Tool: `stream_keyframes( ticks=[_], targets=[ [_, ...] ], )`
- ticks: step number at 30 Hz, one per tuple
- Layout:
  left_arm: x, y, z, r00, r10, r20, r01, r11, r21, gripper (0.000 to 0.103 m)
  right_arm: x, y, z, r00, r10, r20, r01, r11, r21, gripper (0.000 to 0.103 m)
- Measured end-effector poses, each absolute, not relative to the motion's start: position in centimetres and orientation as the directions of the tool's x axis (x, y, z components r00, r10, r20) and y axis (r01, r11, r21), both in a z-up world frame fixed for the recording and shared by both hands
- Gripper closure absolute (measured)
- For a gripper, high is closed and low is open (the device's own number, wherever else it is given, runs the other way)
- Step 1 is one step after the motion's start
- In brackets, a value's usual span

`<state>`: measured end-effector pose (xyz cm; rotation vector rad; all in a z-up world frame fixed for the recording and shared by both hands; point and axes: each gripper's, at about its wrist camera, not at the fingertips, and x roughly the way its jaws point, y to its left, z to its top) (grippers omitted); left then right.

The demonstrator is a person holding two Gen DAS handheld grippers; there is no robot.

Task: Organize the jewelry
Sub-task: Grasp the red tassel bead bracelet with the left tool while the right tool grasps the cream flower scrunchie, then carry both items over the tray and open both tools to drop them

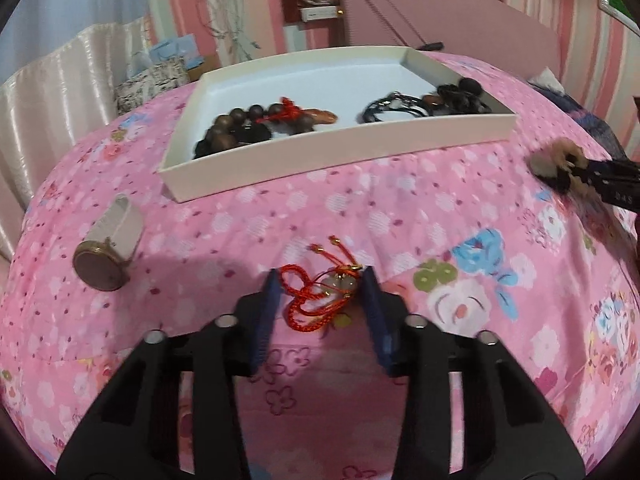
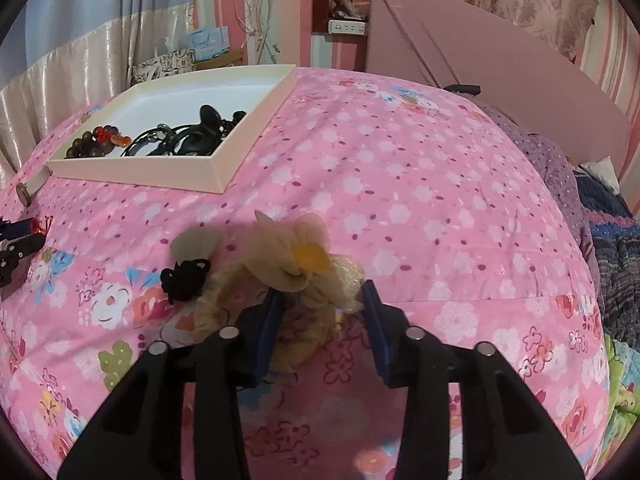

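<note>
Between my left gripper's (image 1: pixel 320 276) narrowed pads lies the red cord charm (image 1: pixel 320 298) on the pink bedspread (image 1: pixel 400 208), pads not visibly pressing. At twelve o'clock sits the white tray (image 1: pixel 320 152). My right gripper (image 2: pixel 320 292) straddles the cream scrunchie (image 2: pixel 288 276), grip unclear.

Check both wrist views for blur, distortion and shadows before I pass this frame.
Left wrist view: strong fisheye bowing of the white tray; red cord charm fairly sharp; the far tongs at right edge soft. Right wrist view: the beige scrunchie is blurred, a dark vignette rings the corners, shadow falls on the bedspread.
</note>
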<state>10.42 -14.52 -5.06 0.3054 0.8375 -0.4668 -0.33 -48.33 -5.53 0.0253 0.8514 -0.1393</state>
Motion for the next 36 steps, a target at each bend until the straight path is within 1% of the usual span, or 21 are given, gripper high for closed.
stream_keyframes(
  ticks=[1,2,3,5,7,10,13,19,22,28,33,36],
  targets=[
    [10.3,-14.7,-5.1,0.574,-0.283,-0.769,0.52,0.851,0.074,0.075,-0.2,-48.2,-5.5,0.651,-0.113,-0.75,0.129,0.991,-0.038,0.078],
    [10.2,-14.8,-5.1,0.571,-0.29,-0.768,0.526,0.847,0.071,0.08,-0.2,-47.9,-5.5,0.653,-0.115,-0.749,0.121,0.991,-0.047,0.08],
    [10.2,-14.9,-5.0,0.568,-0.295,-0.768,0.531,0.845,0.068,0.085,-0.1,-47.9,-5.5,0.653,-0.12,-0.748,0.119,0.991,-0.055,0.085],
    [10.0,-14.8,-4.9,0.557,-0.322,-0.766,0.546,0.836,0.045,0.093,-0.1,-47.4,-5.4,0.654,-0.136,-0.744,0.115,0.99,-0.08,0.089],
    [9.9,-14.7,-4.9,0.554,-0.335,-0.762,0.551,0.834,0.033,0.093,-0.1,-47.3,-5.4,0.657,-0.142,-0.741,0.113,0.99,-0.089,0.092],
    [9.9,-14.7,-4.9,0.548,-0.342,-0.763,0.554,0.832,0.024,0.093,-0.4,-47.5,-5.1,0.671,-0.137,-0.728,0.117,0.99,-0.079,0.093],
    [10.0,-14.5,-4.9,0.543,-0.348,-0.764,0.546,0.838,0.007,0.093,-0.8,-48.2,-4.7,0.691,-0.124,-0.712,0.136,0.99,-0.041,0.093],
    [9.8,-13.9,-4.5,0.571,-0.326,-0.754,0.521,0.853,0.026,0.093,-1.4,-49.2,-4.2,0.719,-0.1,-0.688,0.155,0.988,0.019,0.093],
    [10.1,-13.1,-4.0,0.589,-0.324,-0.74,0.486,0.874,0.004,0.093,-1.7,-49.2,-3.7,0.733,-0.084,-0.675,0.158,0.986,0.048,0.093],
    [10.3,-11.6,0.0,0.682,-0.314,-0.661,0.441,0.897,0.029,0.094,-2.0,-47.7,-1.2,0.776,-0.057,-0.628,0.13,0.989,0.07,0.093],
    [10.7,-11.7,3.7,0.744,-0.317,-0.589,0.424,0.905,0.048,0.094,-1.8,-45.7,2.4,0.828,-0.025,-0.56,0.089,0.992,0.087,0.093],
    [11.5,-12.3,5.5,0.759,-0.323,-0.564,0.421,0.906,0.048,0.094,-1.1,-44.6,4.3,0.854,-0.001,-0.52,0.071,0.991,0.114,0.093]
  ],
)
